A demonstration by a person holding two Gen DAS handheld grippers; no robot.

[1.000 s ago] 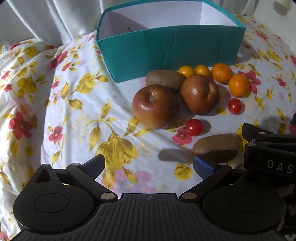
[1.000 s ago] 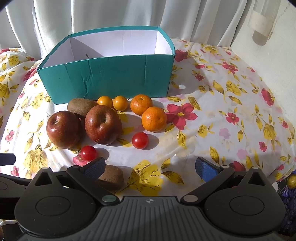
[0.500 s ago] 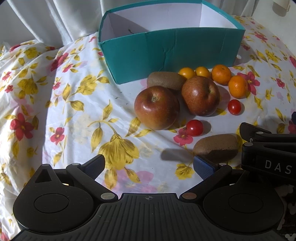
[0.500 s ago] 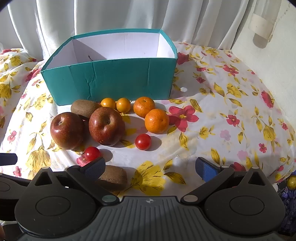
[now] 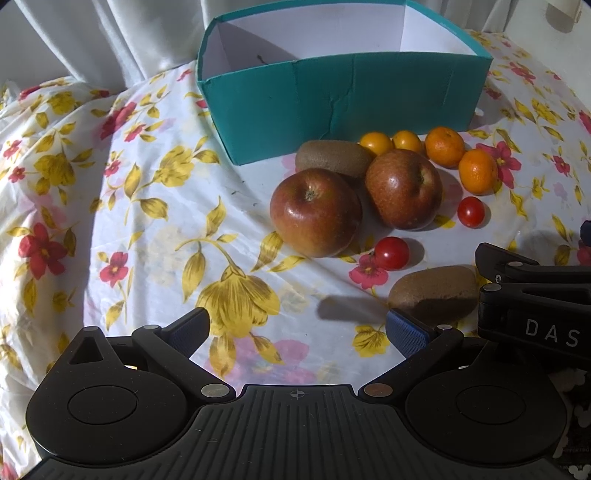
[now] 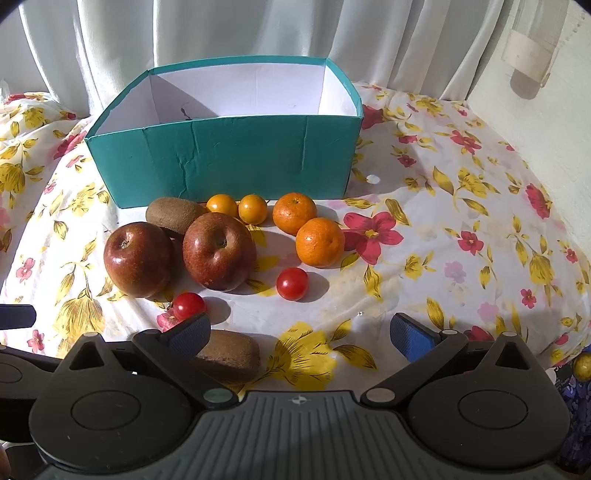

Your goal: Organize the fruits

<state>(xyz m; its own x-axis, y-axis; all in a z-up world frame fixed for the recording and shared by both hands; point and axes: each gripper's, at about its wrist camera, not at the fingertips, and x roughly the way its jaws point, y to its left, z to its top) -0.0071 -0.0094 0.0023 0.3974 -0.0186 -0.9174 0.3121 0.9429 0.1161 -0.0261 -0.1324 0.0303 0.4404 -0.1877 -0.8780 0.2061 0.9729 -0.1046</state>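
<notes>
An empty teal box with white inside stands at the back on the floral cloth; it also shows in the left wrist view. In front of it lie two red apples, two kiwis, two mandarins, two small yellow-orange fruits and two cherry tomatoes. My right gripper is open and empty, just behind the near kiwi. My left gripper is open and empty, left of the near kiwi and short of the left apple.
White curtains hang behind the box. A pale wall rises at the right. The cloth falls away over rounded edges on the left. The right gripper's black body shows at the right edge of the left wrist view.
Both grippers have pulled back and risen slightly, so the fruits and box sit a little lower in each view. No fruit has moved. Both jaws stay open.
</notes>
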